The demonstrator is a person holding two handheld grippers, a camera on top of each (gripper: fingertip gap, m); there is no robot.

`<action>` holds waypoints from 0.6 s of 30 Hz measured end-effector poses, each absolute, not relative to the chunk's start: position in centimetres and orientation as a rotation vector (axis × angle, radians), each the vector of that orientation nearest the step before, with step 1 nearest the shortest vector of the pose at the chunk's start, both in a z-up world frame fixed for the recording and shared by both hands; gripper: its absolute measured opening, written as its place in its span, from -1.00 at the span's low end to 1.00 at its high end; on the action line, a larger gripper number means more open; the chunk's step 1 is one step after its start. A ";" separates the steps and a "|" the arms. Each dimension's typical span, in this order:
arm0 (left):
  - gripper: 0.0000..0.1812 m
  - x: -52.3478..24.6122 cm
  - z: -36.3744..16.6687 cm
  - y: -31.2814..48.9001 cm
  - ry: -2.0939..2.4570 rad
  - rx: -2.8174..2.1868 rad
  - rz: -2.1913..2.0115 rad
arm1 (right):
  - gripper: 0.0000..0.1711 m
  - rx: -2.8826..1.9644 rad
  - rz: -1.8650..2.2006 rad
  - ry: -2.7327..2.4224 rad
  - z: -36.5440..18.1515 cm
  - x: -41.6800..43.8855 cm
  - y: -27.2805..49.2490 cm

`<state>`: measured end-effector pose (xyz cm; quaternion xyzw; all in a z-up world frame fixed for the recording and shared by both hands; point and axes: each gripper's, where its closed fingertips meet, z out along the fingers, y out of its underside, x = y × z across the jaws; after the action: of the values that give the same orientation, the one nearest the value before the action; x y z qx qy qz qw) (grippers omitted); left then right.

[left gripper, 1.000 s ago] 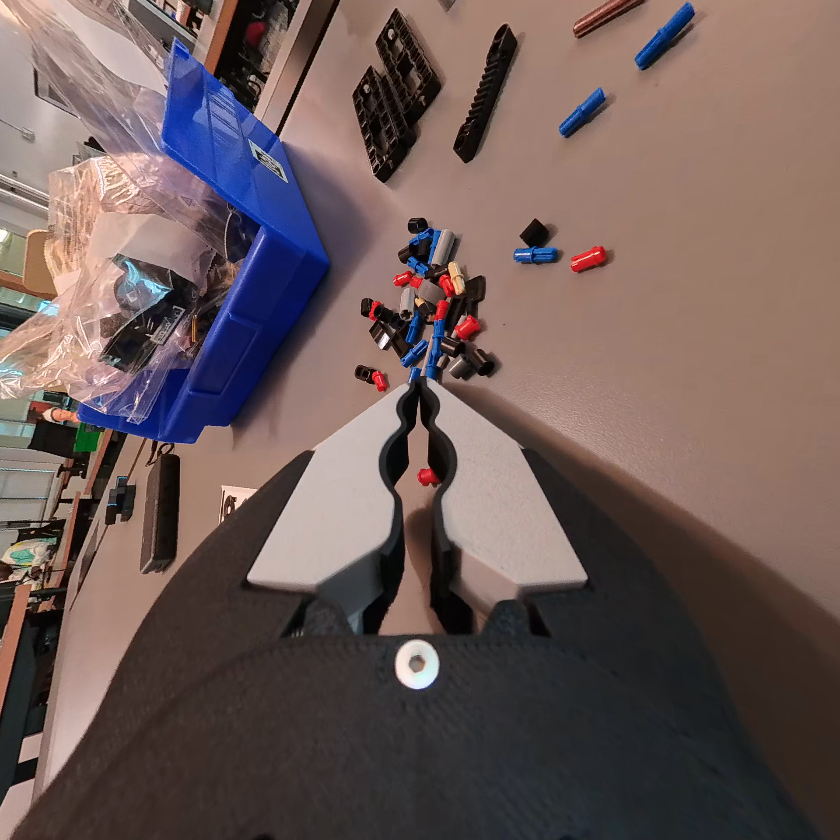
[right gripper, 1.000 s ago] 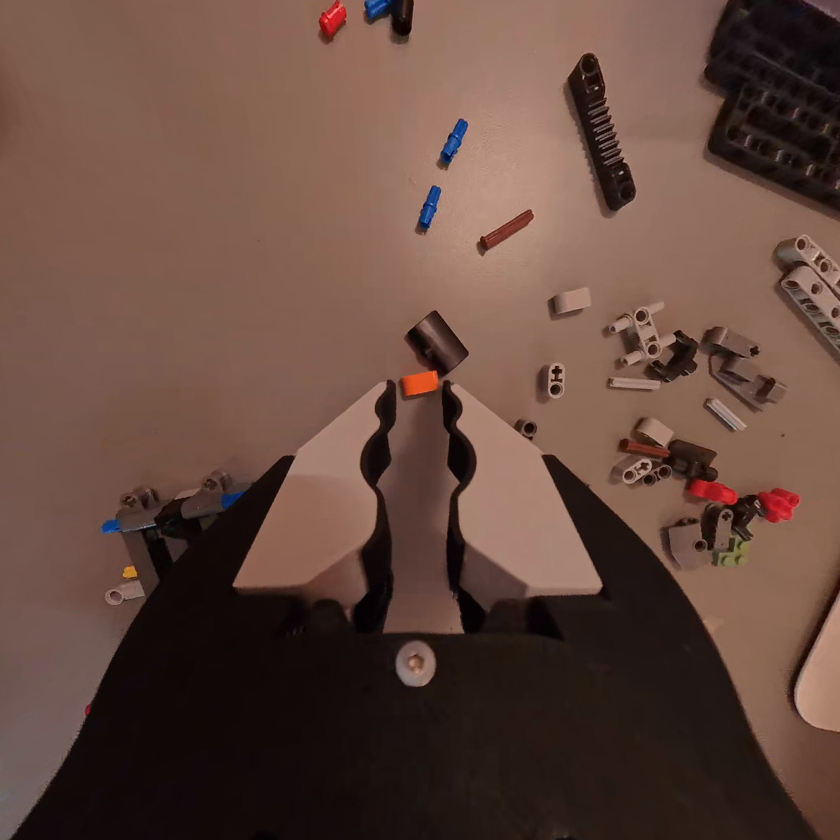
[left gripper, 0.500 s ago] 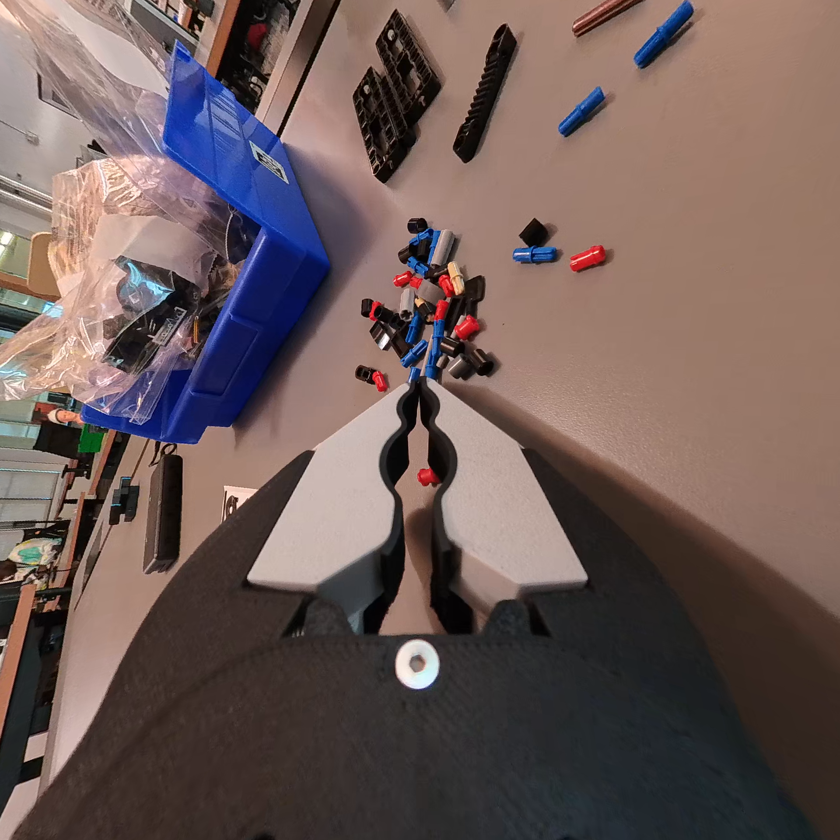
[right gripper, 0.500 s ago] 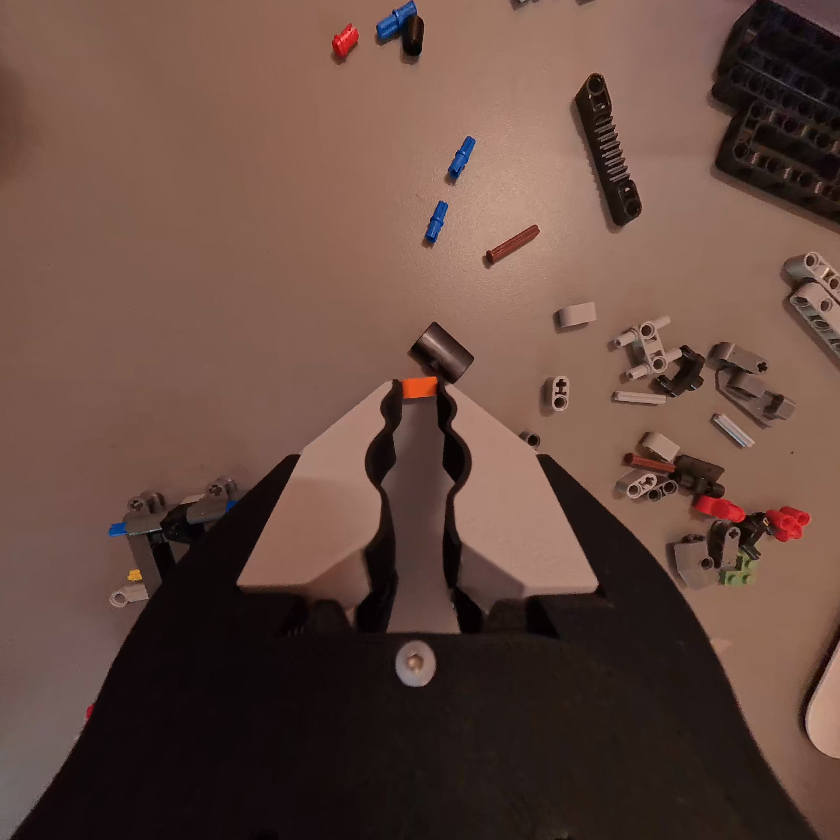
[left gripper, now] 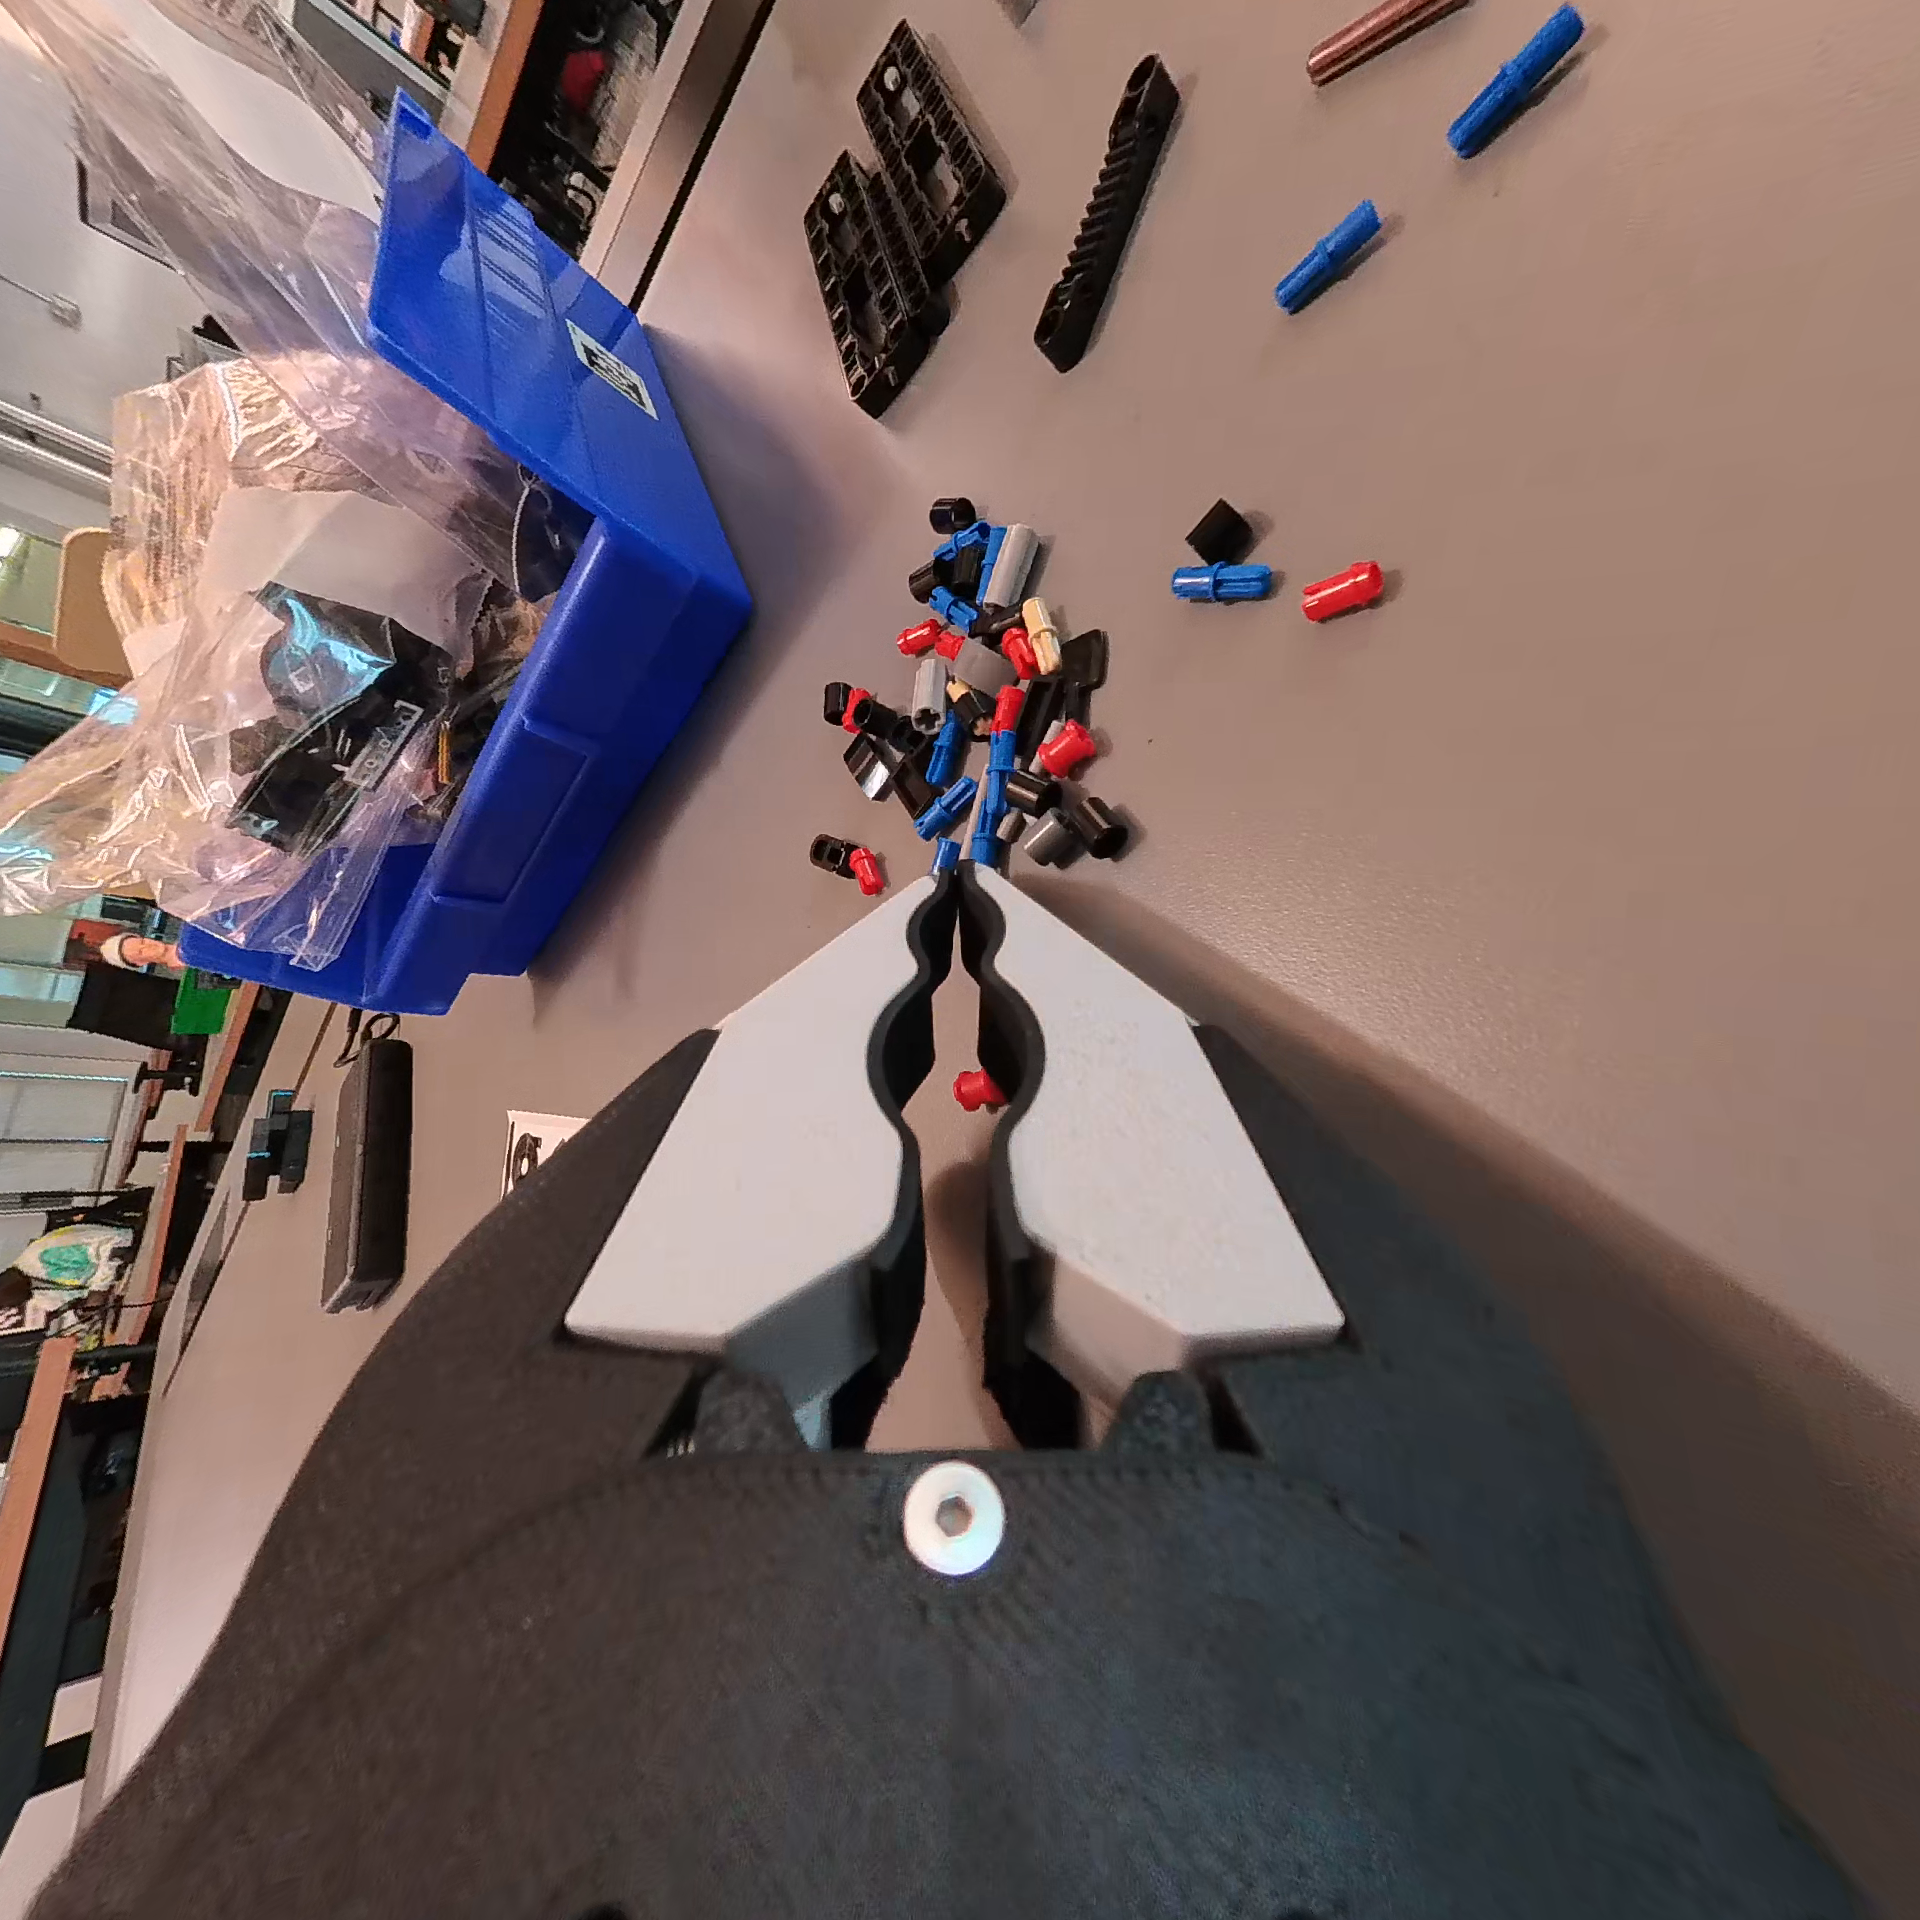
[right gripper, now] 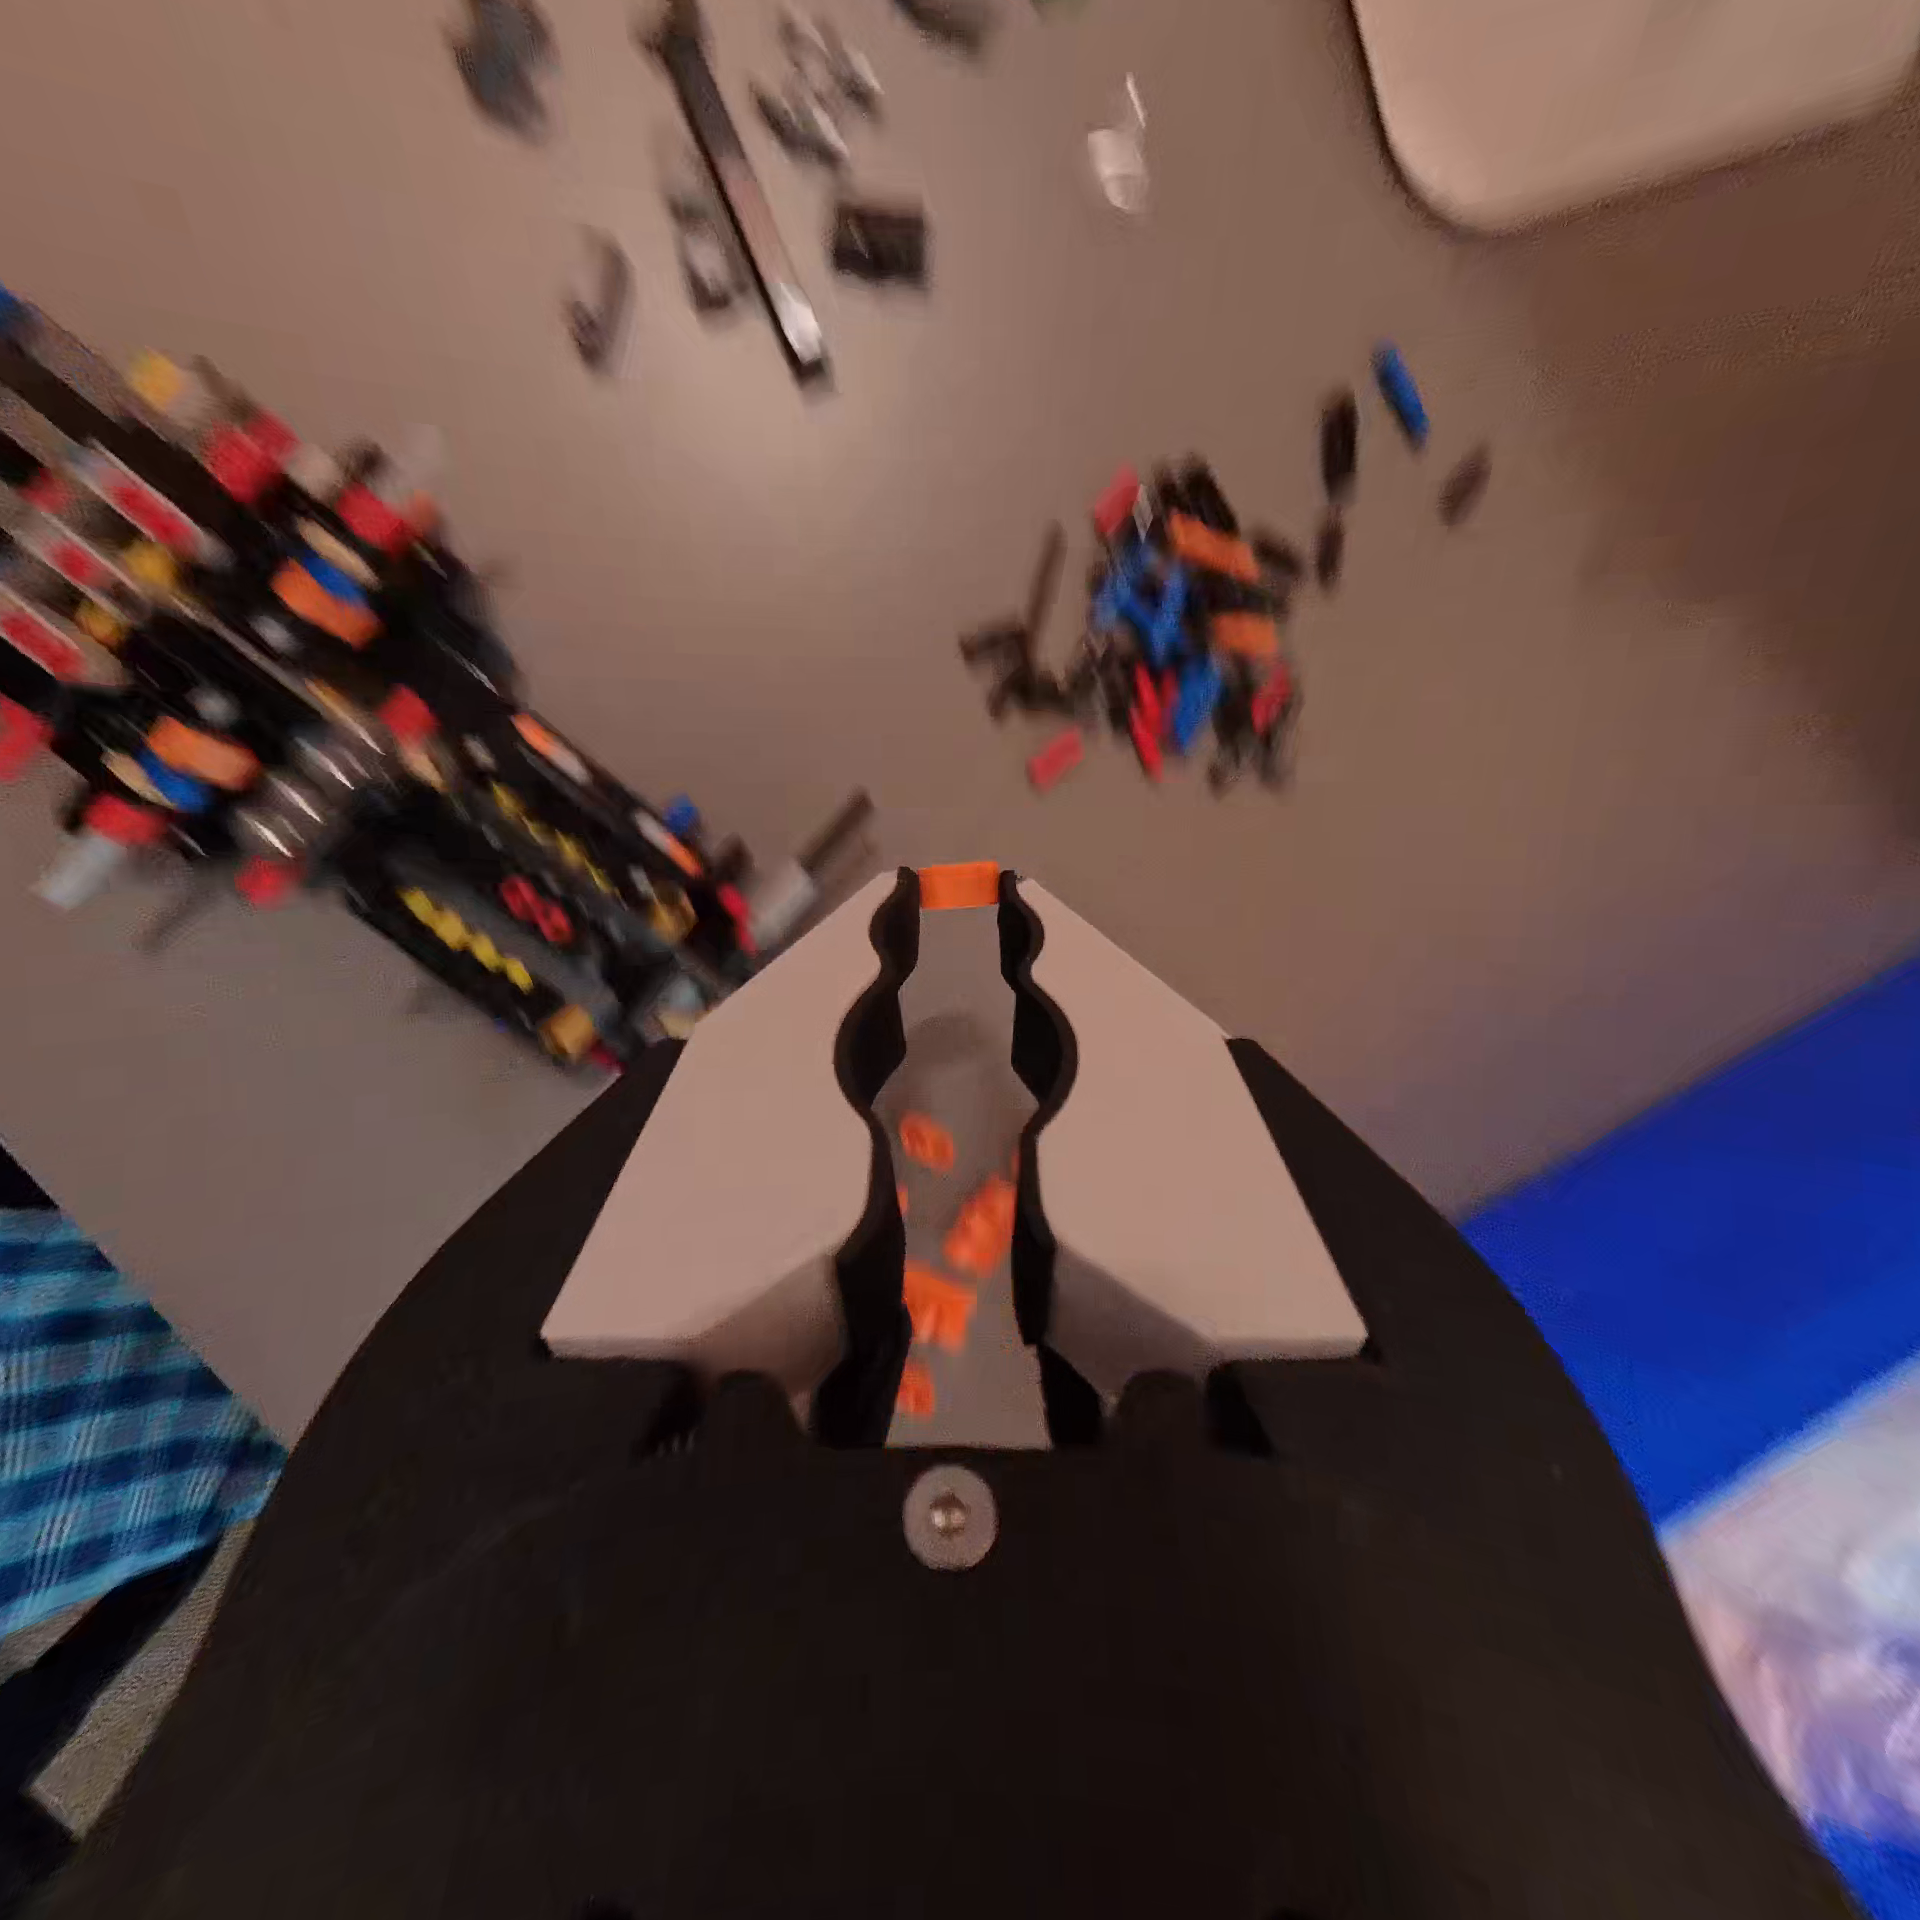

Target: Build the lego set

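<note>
My left gripper point(left gripper: 958, 878) is shut, with its tips at the near edge of a pile of small blue, red, black and grey pins point(left gripper: 987, 696). A thin blue and grey piece point(left gripper: 982, 821) meets the tips; I cannot tell whether it is pinched. A red pin point(left gripper: 971, 1089) lies on the table under the jaws. My right gripper point(right gripper: 961, 883) is shut on a small orange piece point(right gripper: 961, 888) and holds it above the table. The right wrist view is motion-blurred. A long black built model point(right gripper: 312, 675) lies to its left, and several loose orange pieces point(right gripper: 956, 1247) lie below its jaws.
A blue bin point(left gripper: 582, 644) with clear bags point(left gripper: 239, 623) stands left of the pile; it also shows in the right wrist view point(right gripper: 1714, 1195). Black frames point(left gripper: 904, 208), a black rack point(left gripper: 1107, 218) and blue pins point(left gripper: 1330, 255) lie beyond. Another parts pile point(right gripper: 1174, 623), a white object point(right gripper: 1610, 94) and a plaid sleeve point(right gripper: 83, 1351) show too. The gap from one gripper's tips to the other's is roughly 45 centimeters.
My right gripper closed on the orange piece, lifted it and swung fast to another part of the table, near the built model. My left gripper has not moved.
</note>
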<state>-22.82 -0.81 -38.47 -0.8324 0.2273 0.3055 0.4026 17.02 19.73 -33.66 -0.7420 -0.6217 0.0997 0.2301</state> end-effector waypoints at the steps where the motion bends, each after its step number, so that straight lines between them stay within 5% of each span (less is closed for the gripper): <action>1: -1.00 -22.8 -38.5 -0.8 0.575 -2.104 0.772 | -0.86 -2.085 0.253 -1.668 -34.1 19.1 20.0; 18: -1.00 -23.2 -38.6 -0.8 0.566 -2.110 0.788 | -0.78 -2.271 0.147 -1.479 -38.4 28.9 19.9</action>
<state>-23.17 -0.83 -38.56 -0.8334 0.2234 0.3111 0.3984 28.90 19.86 -38.41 -0.8176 -0.5326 0.0529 0.2122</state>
